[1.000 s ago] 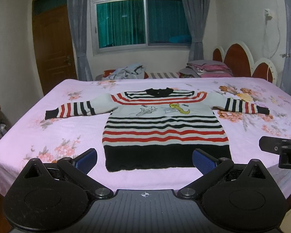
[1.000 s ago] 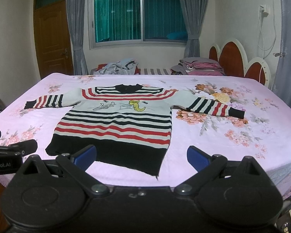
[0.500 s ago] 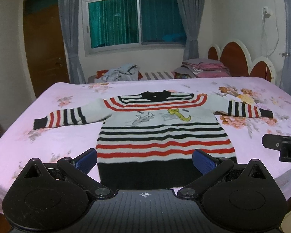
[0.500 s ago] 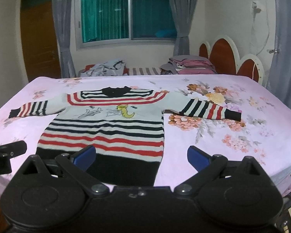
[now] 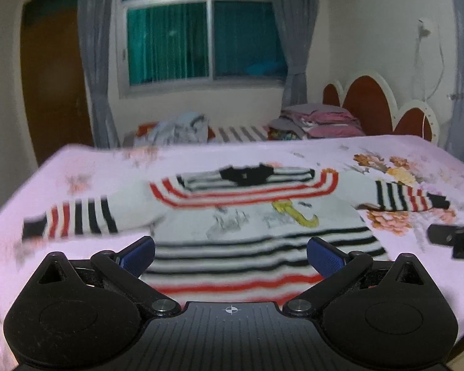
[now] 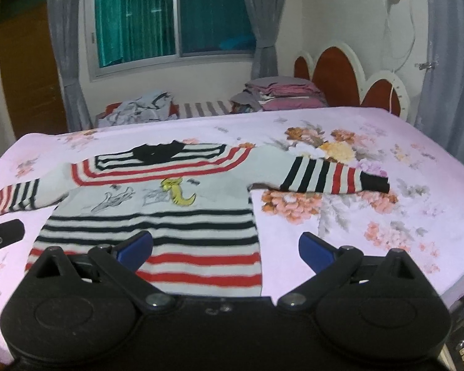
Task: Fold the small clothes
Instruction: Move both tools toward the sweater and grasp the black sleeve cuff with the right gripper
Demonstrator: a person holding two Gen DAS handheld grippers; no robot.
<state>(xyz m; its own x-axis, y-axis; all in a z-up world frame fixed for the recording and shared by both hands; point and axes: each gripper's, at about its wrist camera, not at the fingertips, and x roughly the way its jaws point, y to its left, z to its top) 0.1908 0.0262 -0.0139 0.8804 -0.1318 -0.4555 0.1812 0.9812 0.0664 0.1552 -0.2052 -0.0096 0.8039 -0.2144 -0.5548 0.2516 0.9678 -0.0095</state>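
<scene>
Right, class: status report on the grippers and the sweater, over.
Left gripper open, right gripper open, both empty. Sweater flat on bed, unfolded. Nothing in the way.

A striped sweater (image 6: 157, 204) is seen spread flat on a pink floral bed (image 6: 386, 160), sleeves laid out to both sides. The right tongs (image 6: 225, 247) are held wide apart over the sweater's lower hem. The left tongs (image 6: 3, 235) are glimpsed beside its far sleeve.

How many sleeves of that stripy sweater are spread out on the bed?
2: one sleeve stretches right toward the headboard side, the other sleeve stretches left. Both lie flat on the pink bedsheet.
</scene>
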